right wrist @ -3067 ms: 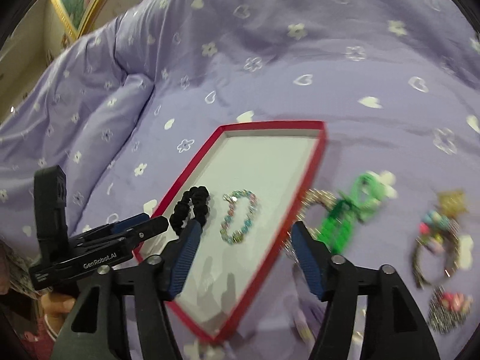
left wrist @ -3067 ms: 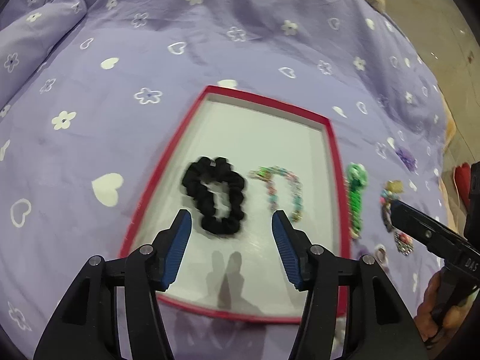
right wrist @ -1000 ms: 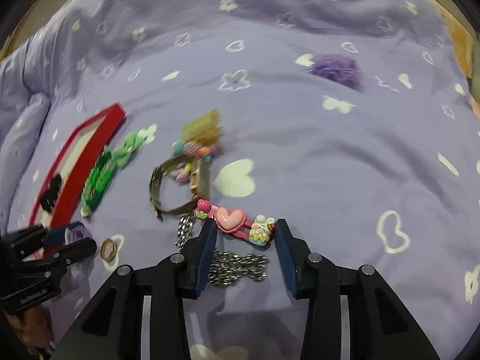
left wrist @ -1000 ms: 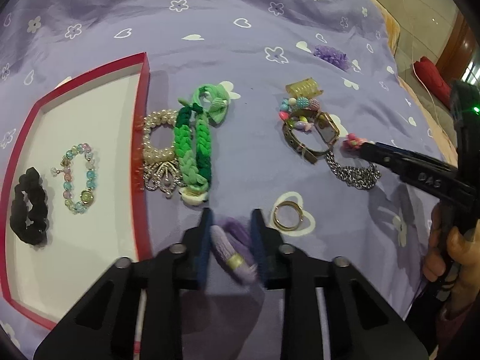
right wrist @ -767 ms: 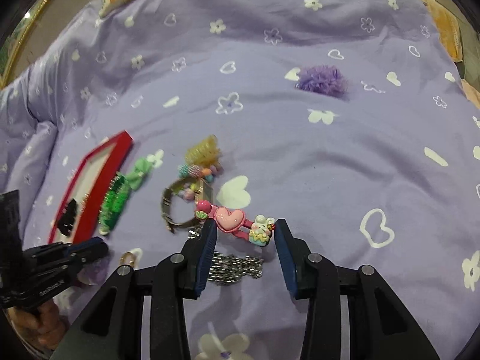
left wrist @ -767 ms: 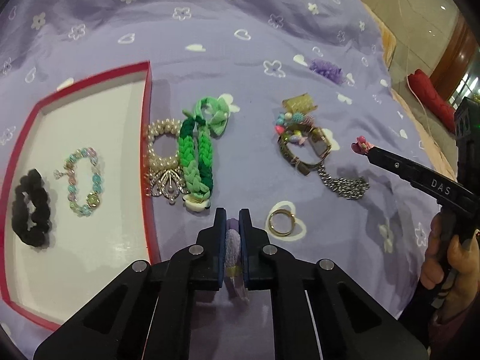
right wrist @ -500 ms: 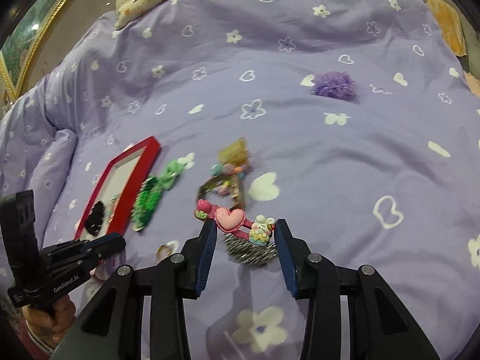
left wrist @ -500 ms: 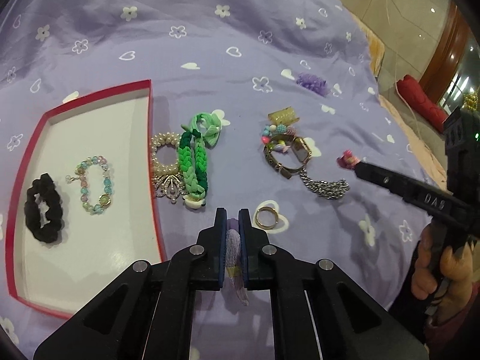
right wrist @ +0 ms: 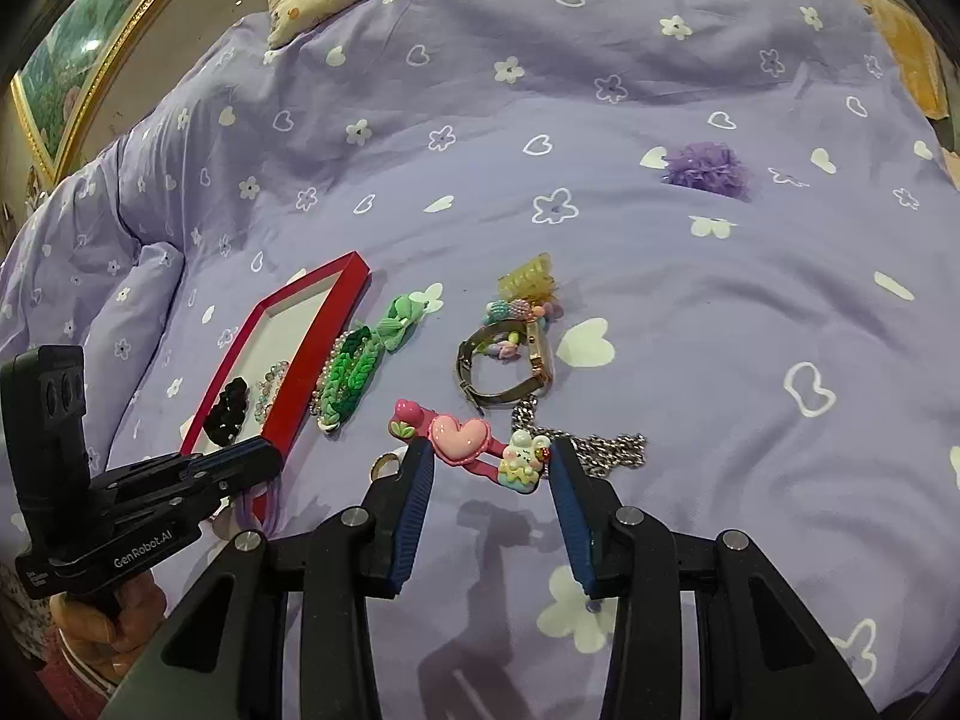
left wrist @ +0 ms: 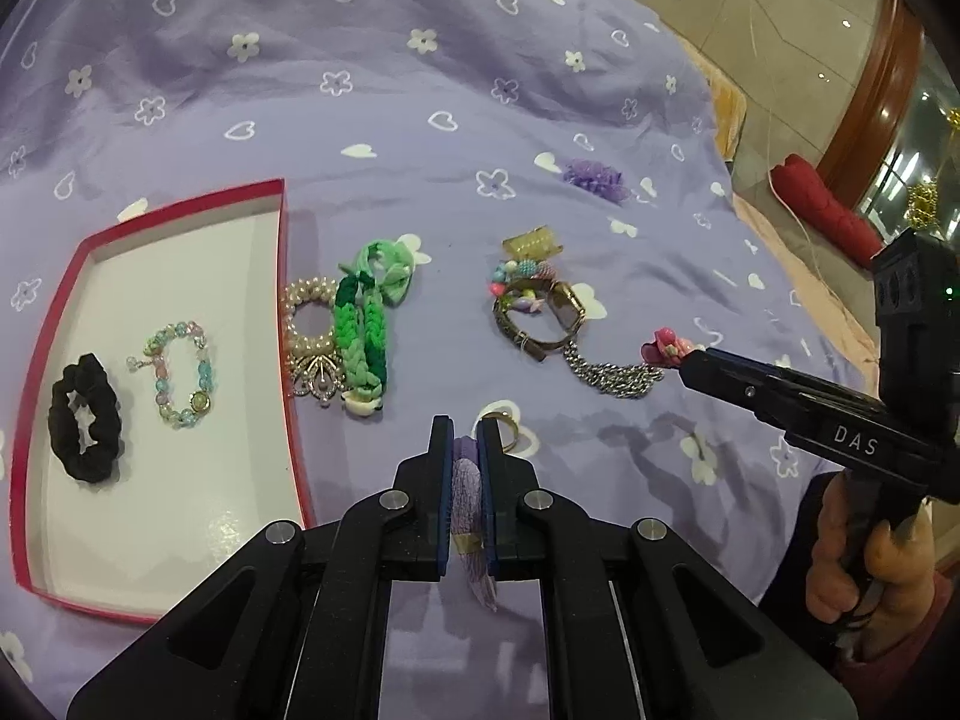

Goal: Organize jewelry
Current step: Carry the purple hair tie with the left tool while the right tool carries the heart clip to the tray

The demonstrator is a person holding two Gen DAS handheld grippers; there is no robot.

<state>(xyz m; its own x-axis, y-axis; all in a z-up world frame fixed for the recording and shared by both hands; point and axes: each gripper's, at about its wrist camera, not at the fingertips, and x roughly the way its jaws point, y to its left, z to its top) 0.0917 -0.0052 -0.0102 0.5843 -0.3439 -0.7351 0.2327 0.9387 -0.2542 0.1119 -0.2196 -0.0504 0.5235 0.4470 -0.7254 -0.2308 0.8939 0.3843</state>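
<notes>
My left gripper (left wrist: 463, 427) is shut on a purple tasselled hair tie (left wrist: 468, 483), held above the bed just right of the red tray (left wrist: 282, 252). In the tray lie a black scrunchie (left wrist: 84, 426) and a pastel bead bracelet (left wrist: 180, 375). My right gripper (right wrist: 489, 450) is shut on a pink heart hair clip (right wrist: 462, 438) that spans its pads, lifted over the silver chain (right wrist: 606, 447). The right gripper (left wrist: 684, 360) shows at the right of the left wrist view, and the left gripper (right wrist: 270, 462) at the lower left of the right wrist view.
On the purple bedspread lie a pearl bracelet (left wrist: 309, 318), a green braided band (left wrist: 360, 330), a watch (left wrist: 540, 318) with bead charms, a yellow claw clip (left wrist: 531, 243), a gold ring (left wrist: 504, 420) and a purple flower (left wrist: 591, 174). A hand (left wrist: 870, 552) grips the right tool.
The left jaws closed on the purple hair tie and lifted it off the bed. Both grippers rose and pulled back, the right one carrying the pink clip.
</notes>
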